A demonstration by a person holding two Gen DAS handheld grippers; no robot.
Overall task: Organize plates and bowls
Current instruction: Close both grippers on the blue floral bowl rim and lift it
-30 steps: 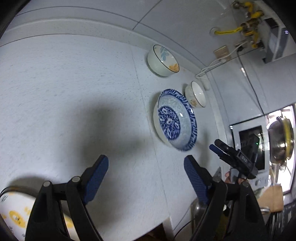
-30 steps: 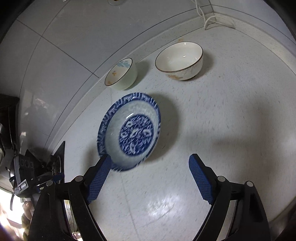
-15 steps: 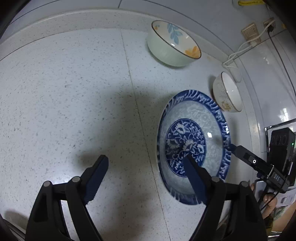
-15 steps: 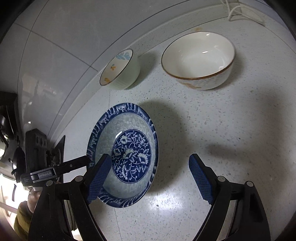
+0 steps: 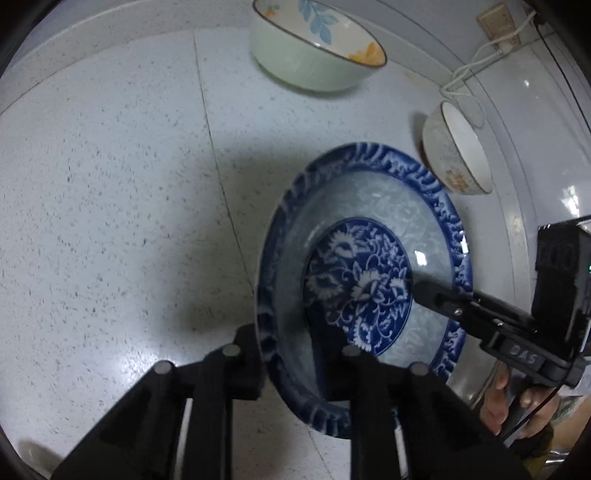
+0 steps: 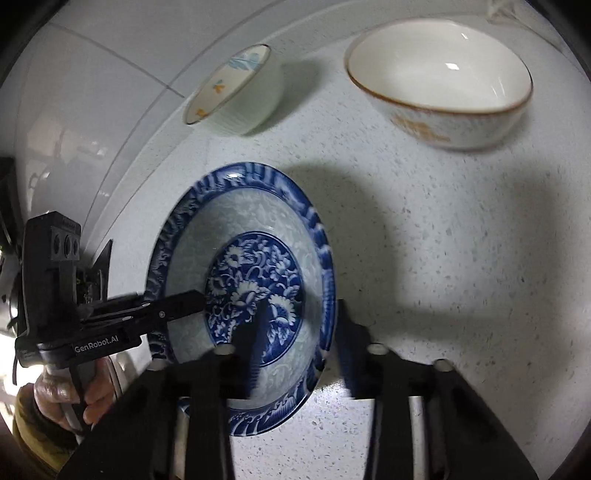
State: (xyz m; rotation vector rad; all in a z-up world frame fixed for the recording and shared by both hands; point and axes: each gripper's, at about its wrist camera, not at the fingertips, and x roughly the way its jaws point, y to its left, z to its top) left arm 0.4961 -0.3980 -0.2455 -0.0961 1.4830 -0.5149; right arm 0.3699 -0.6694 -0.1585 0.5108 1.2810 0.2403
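Note:
A blue-and-white patterned plate (image 5: 373,229) lies on the speckled white counter, also seen in the right wrist view (image 6: 236,225). My left gripper (image 5: 288,343) is shut on its near left rim, one finger inside the plate, one outside. My right gripper (image 6: 299,332) is shut on the opposite rim the same way. The right gripper shows in the left wrist view (image 5: 417,288), the left gripper in the right wrist view (image 6: 199,299). A pale green flowered bowl (image 5: 314,48) (image 6: 236,96) and a cream brown-rimmed bowl (image 5: 458,155) (image 6: 443,85) stand beyond the plate.
The tiled wall (image 6: 110,55) runs behind the bowls. A white cable (image 5: 476,66) and a wall socket (image 5: 500,22) sit near the cream bowl. The counter edge lies at the right in the left wrist view.
Both grippers moved in onto the blue-and-white plate and closed from open onto its opposite rims.

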